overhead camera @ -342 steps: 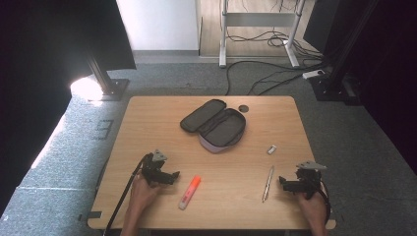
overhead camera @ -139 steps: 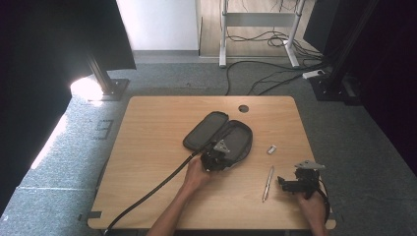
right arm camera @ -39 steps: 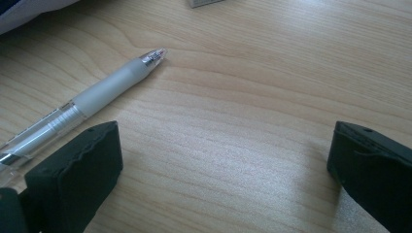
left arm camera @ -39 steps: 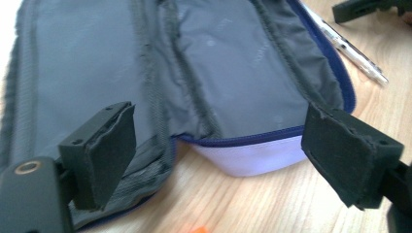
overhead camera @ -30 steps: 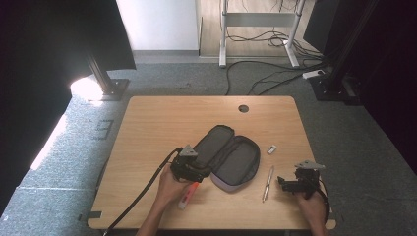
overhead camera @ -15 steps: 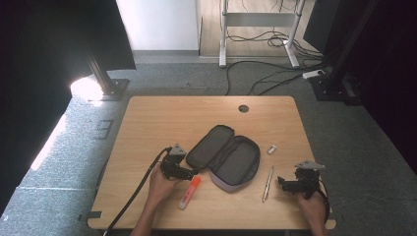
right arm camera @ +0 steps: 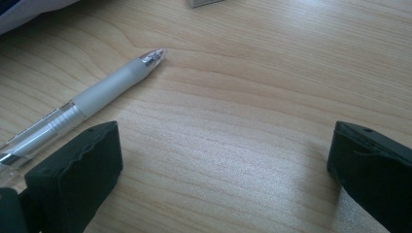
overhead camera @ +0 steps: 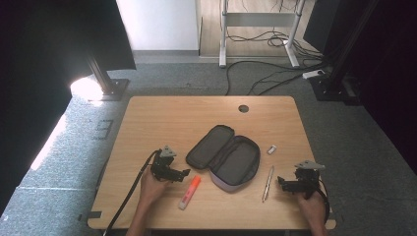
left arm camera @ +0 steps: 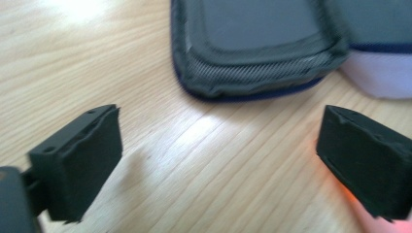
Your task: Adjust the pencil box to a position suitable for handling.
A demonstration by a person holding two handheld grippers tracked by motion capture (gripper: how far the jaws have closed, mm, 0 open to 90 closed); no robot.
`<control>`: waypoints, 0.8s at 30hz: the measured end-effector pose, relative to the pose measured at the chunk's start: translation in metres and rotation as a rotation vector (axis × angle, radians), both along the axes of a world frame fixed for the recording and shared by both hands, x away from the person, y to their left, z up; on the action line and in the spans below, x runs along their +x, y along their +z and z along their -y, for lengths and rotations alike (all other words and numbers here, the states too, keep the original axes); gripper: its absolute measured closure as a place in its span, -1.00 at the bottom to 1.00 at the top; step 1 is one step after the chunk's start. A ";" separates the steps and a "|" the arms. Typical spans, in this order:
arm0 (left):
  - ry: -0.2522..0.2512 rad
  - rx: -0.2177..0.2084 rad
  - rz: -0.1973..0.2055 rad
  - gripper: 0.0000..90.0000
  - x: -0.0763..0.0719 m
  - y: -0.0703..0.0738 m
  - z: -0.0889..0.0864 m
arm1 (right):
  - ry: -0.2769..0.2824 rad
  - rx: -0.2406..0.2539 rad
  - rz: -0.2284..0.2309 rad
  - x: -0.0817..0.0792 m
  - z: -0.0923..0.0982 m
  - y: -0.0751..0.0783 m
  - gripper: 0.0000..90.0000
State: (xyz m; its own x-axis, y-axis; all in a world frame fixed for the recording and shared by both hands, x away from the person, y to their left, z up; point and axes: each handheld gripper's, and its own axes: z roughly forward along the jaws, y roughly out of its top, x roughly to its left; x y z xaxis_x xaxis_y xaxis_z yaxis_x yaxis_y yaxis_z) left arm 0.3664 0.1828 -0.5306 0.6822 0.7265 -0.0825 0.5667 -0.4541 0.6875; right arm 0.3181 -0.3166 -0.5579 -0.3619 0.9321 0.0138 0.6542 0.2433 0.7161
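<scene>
Your left tool [overhead camera: 183, 173] sits low over the desk [overhead camera: 162, 118], just left of the open pencil case [overhead camera: 223, 156]. Its jaws have just been opening and now stand wide apart, released, with only bare wood between them. In the left gripper view the case's dark, mesh-edged lid [left arm camera: 252, 43] lies flat just ahead of the jaws, apart from them, and the pale lilac body of the case shows at the upper right. An orange glow peeks out from behind the jaw on the right of that view; from above, that is the orange highlighter [overhead camera: 190, 191], lying on the desk just beside your left tool, between it and the near edge.

Your right tool [overhead camera: 284, 182] rests near the desk's right front corner, jaws spread wide and gripping nothing. The clear pen [right arm camera: 82, 102] lies just beside the jaw on the left of the right gripper view, its tip pointing away from you, not between the jaws. From above, the pen [overhead camera: 268, 183] lies between the case and your right tool. A small white eraser [overhead camera: 271, 149] sits beyond the pen, close to the case's right side.
</scene>
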 end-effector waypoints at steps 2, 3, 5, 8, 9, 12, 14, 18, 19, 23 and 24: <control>0.009 0.012 -0.002 -0.99 0.000 -0.004 -0.003 | -0.001 0.000 0.000 0.000 0.000 0.000 -1.00; 0.010 0.014 -0.002 -1.00 0.001 -0.005 -0.004 | -0.001 0.000 0.000 0.000 0.000 0.000 -1.00; 0.022 0.024 -0.006 -1.00 0.002 -0.008 -0.007 | 0.000 0.000 0.000 0.000 0.000 0.000 -1.00; 0.031 0.034 -0.009 -1.00 0.003 -0.012 -0.011 | 0.000 0.000 0.000 0.000 0.000 0.000 -1.00; 0.038 0.037 -0.010 -1.00 0.004 -0.015 -0.013 | 0.000 0.000 0.000 0.000 0.000 0.000 -1.00; 0.047 0.062 0.012 -1.00 0.003 -0.018 -0.014 | 0.000 0.000 0.000 0.000 0.000 0.000 -1.00; 0.047 0.077 0.017 -1.00 0.003 -0.018 -0.013 | 0.000 0.000 0.000 0.000 0.000 0.000 -1.00; 0.038 0.082 0.021 -0.99 0.002 -0.018 -0.012 | 0.000 0.000 0.000 0.000 0.000 0.000 -1.00; 0.040 0.082 0.020 -0.99 0.002 -0.018 -0.012 | 0.000 0.000 0.000 0.000 0.000 0.000 -1.00; 0.041 0.081 0.020 -0.99 0.002 -0.018 -0.012 | -0.001 -0.001 0.000 0.000 0.000 0.000 -1.00; 0.042 0.081 0.020 -0.99 0.002 -0.018 -0.012 | 0.000 -0.001 -0.001 0.000 0.000 0.000 -1.00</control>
State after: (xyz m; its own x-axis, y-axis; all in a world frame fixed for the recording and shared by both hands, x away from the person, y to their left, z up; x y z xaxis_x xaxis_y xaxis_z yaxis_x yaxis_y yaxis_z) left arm 0.3681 0.1949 -0.5488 0.6523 0.7579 -0.0089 0.5729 -0.4853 0.6606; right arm 0.3185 -0.3163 -0.5578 -0.3616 0.9322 0.0128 0.6546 0.2441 0.7155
